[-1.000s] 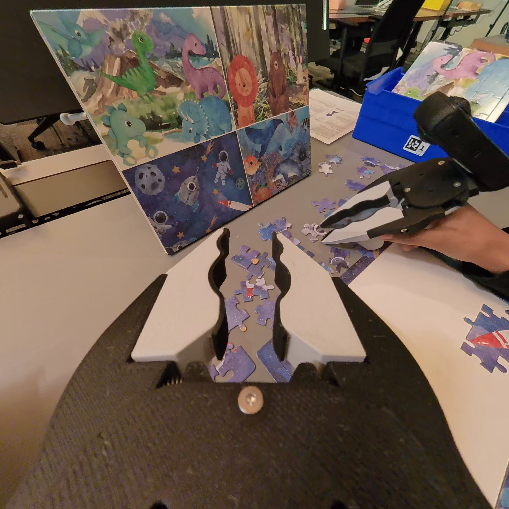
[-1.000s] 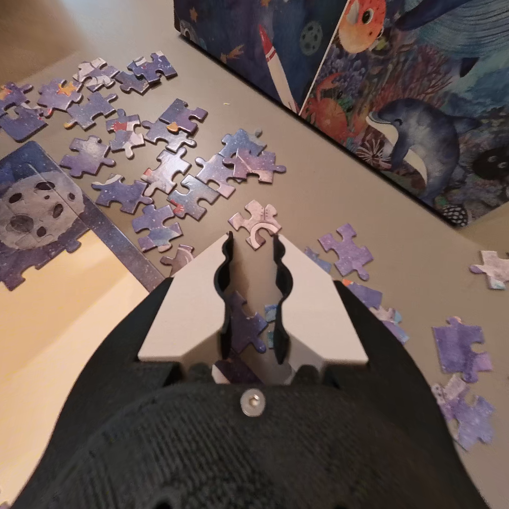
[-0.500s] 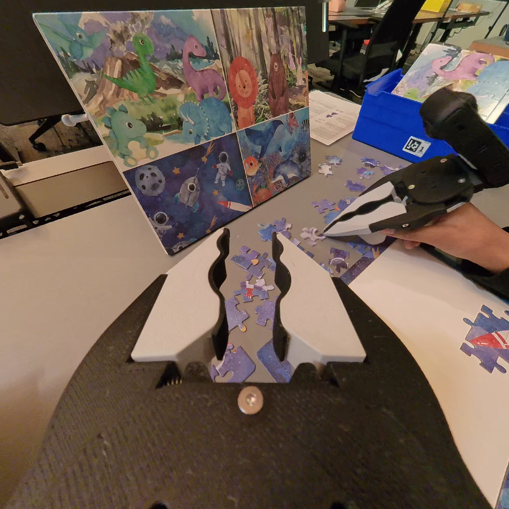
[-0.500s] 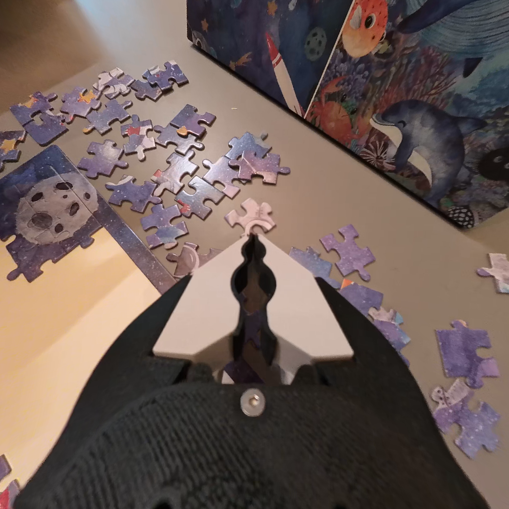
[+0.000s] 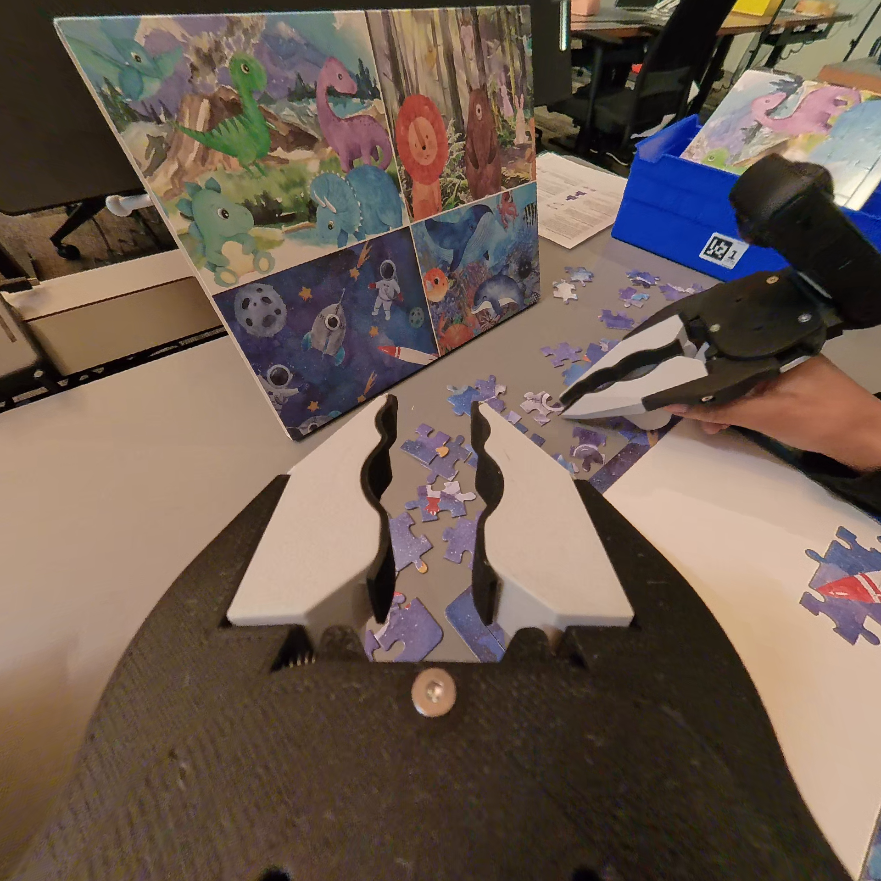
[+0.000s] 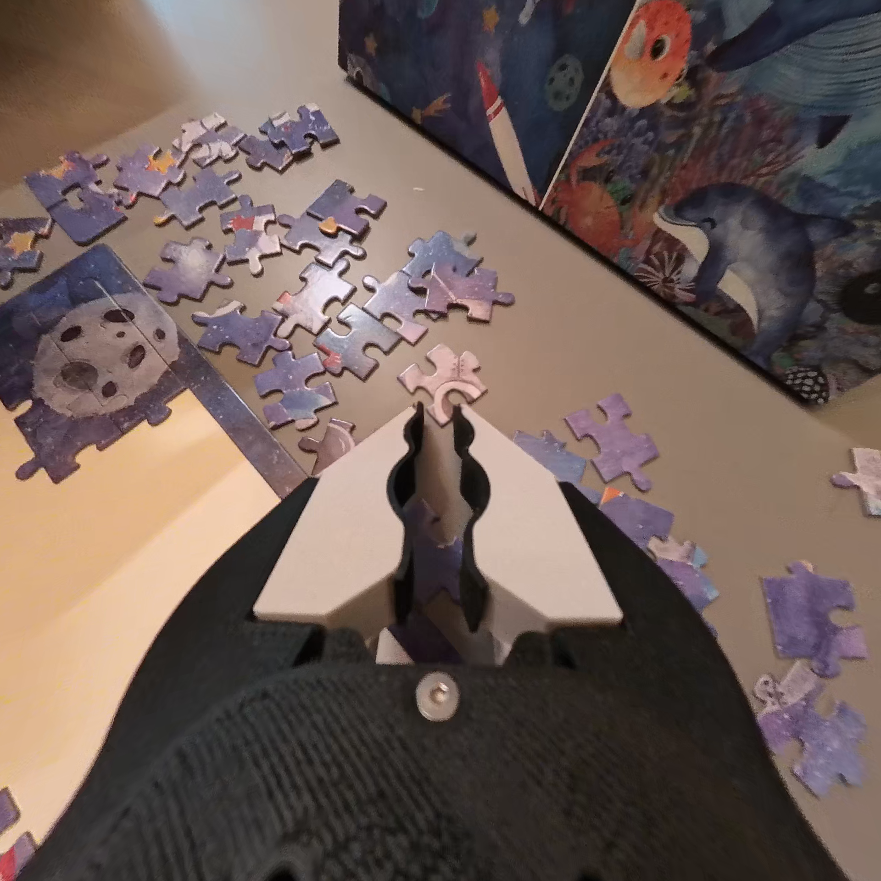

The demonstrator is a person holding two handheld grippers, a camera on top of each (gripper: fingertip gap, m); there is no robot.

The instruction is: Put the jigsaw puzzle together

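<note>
The right gripper (image 6: 435, 411), fingers narrowly apart, tips at a pale piece (image 6: 443, 379) mid-frame on the desk (image 6: 596, 343). The left gripper (image 5: 434, 405) hangs wide and bare over loose pieces (image 5: 431, 448).

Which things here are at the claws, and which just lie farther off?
At the claws:
- pale piece, one tab between the parted tips of the right claw
- purple pieces, beneath the open left claw
- board, beside both

Farther off:
- picture box
- blue bin
- paper sheet
</note>
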